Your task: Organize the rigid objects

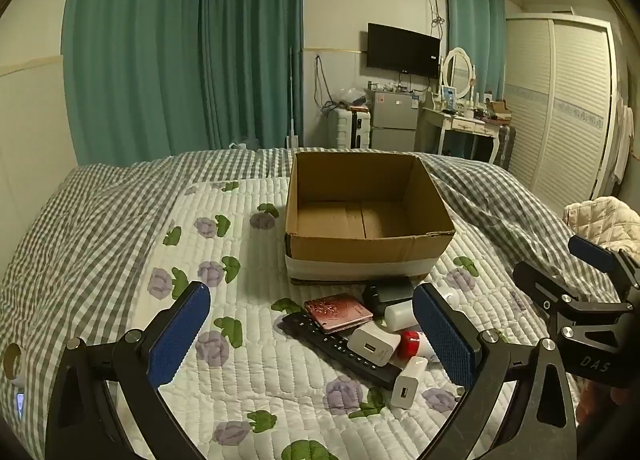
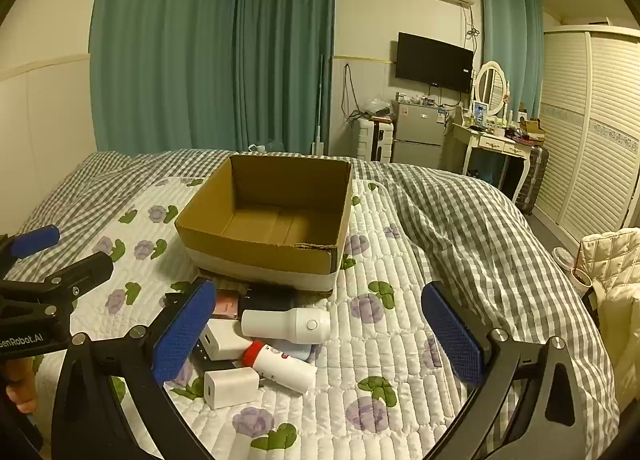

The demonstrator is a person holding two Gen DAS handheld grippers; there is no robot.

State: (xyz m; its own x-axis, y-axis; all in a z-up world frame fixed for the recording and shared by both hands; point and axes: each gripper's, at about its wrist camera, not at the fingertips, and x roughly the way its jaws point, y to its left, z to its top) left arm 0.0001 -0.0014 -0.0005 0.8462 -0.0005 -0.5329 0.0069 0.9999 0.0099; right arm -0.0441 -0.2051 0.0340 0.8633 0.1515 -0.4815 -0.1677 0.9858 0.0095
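An open, empty cardboard box stands on the quilted bed. In front of it lies a small heap: a black remote, a pink case, two white chargers, a white bottle, a red-capped tube and a black block. My left gripper hovers open just short of the heap, nothing between its blue pads. My right gripper is open too, its left pad over the heap's left side. Each gripper shows at the edge of the other's view.
The bed has a floral white quilt over a grey checked cover. Past the bed stand teal curtains, a small fridge, a dressing table and a white wardrobe. A cream padded jacket lies at the right.
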